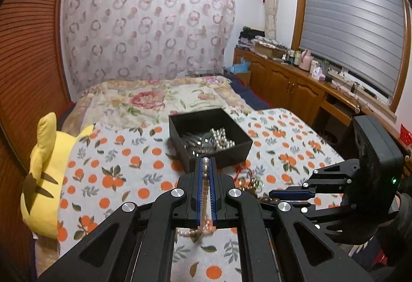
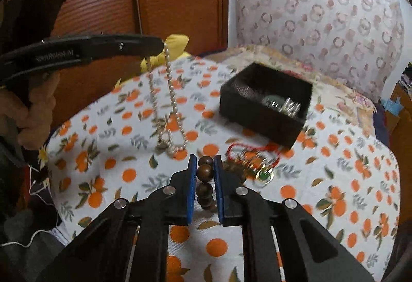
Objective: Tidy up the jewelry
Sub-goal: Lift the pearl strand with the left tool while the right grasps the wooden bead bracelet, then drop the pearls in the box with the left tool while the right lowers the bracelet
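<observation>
My left gripper (image 1: 205, 159) is shut on a pearl necklace (image 1: 205, 179). In the right wrist view the necklace (image 2: 171, 91) hangs from the left gripper (image 2: 161, 46) down to the bedspread. My right gripper (image 2: 205, 158) is shut on a string of brown wooden beads (image 2: 204, 173), low over the bedspread. The right gripper also shows in the left wrist view (image 1: 291, 195). A black open box (image 1: 209, 137) holding silver beads and other jewelry sits on the bed just beyond both grippers; it also shows in the right wrist view (image 2: 265, 104).
A red-cord piece with a green stone (image 2: 257, 163) lies on the orange-print bedspread (image 2: 334, 179) beside the box. A yellow plush toy (image 1: 46, 173) lies at the bed's left edge. A wooden wardrobe is left, wooden cabinets (image 1: 283, 83) right.
</observation>
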